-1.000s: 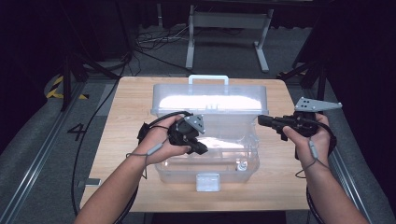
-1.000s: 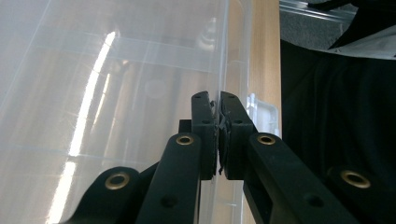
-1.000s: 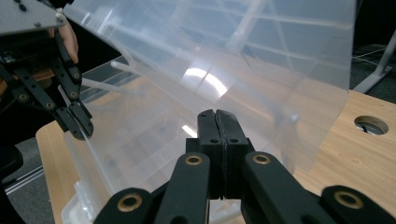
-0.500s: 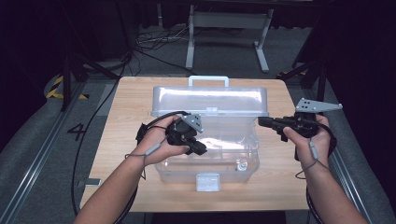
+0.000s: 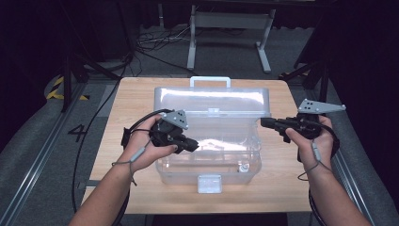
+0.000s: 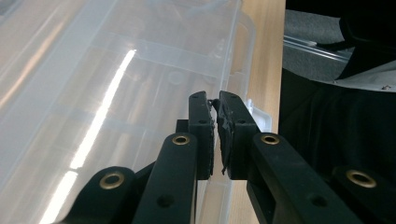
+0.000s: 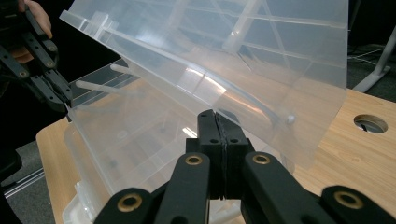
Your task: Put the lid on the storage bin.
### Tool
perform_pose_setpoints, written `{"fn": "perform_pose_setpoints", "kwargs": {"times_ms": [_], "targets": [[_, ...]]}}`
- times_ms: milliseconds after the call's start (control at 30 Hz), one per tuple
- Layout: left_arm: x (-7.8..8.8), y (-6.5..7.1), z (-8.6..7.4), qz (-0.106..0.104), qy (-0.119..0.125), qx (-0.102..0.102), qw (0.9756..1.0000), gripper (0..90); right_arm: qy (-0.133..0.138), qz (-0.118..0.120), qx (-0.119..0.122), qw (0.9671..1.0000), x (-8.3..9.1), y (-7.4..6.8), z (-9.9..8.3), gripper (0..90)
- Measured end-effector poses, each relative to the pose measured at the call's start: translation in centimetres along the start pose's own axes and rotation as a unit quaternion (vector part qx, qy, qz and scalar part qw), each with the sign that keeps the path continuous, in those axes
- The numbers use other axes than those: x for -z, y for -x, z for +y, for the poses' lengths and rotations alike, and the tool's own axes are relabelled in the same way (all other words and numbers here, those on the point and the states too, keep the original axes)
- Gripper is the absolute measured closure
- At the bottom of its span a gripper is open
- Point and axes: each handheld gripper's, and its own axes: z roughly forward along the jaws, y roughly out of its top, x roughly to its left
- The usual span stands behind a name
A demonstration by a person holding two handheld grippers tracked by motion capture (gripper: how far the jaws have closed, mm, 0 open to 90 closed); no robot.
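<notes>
A clear plastic storage box [image 5: 207,169] stands in the middle of the wooden table [image 5: 136,99], its lid [image 5: 211,101] raised and leaning back. My left gripper [image 5: 193,146] reaches over the box's left wall. In the left gripper view its jaws [image 6: 215,100] are pinched on the thin rim of the box [image 6: 116,93]. My right gripper [image 5: 264,123] is at the lid's right edge. Its jaws [image 7: 217,116] are shut pad to pad just under the tilted lid [image 7: 233,51]. The left gripper [image 7: 65,105] also appears at the far rim in that view.
A white latch [image 5: 210,182] sticks out of the box's front and a handle [image 5: 210,80] rises behind the lid. A small shiny piece [image 5: 242,167] lies inside the box. The table has a round hole [image 7: 370,123]. Cables [image 5: 155,40] and a metal stand [image 5: 226,28] lie beyond the table.
</notes>
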Motion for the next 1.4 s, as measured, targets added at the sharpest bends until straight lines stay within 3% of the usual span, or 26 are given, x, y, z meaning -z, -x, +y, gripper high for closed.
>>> {"fn": "perform_pose_setpoints", "kwargs": {"times_ms": [300,567,733,833,933,1100,1200,1333,1400], "targets": [[2.4,-0.2,-1.7,0.025,0.034,0.028,0.9987,85.9,0.002,0.001,0.001,1.0000,0.1,0.0,-0.1,90.0],[4.4,-0.4,-3.6,0.052,0.066,0.062,0.9946,88.3,0.003,0.002,0.002,1.0000,0.2,0.0,-0.1,90.0],[5.8,-0.5,-5.0,0.072,0.093,0.089,0.9891,89.6,0.004,0.003,0.004,1.0000,0.2,0.0,-0.2,90.0],[6.2,-0.5,-5.4,0.086,0.099,0.091,0.9872,89.7,0.004,0.003,0.005,1.0000,0.2,0.0,-0.2,90.0],[6.7,-0.6,-6.0,0.112,0.109,0.106,0.9820,89.8,0.004,0.004,0.009,0.9999,0.2,0.0,-0.3,90.0],[7.1,-0.8,-6.9,0.121,0.129,0.131,0.9754,89.8,0.002,0.004,0.011,0.9999,0.3,-0.3,-0.6,90.0],[7.1,-0.8,-7.3,0.129,0.145,0.150,0.9696,89.8,0.001,0.004,0.013,0.9999,0.4,-0.4,-0.8,90.0],[6.8,-0.5,-7.6,0.133,0.153,0.159,0.9663,89.8,0.000,0.005,0.015,0.9999,0.5,-0.6,-1.1,90.0],[6.7,-0.5,-7.7,0.135,0.154,0.160,0.9657,89.8,-0.001,0.004,0.016,0.9999,0.5,-0.7,-1.2,90.0]]}}
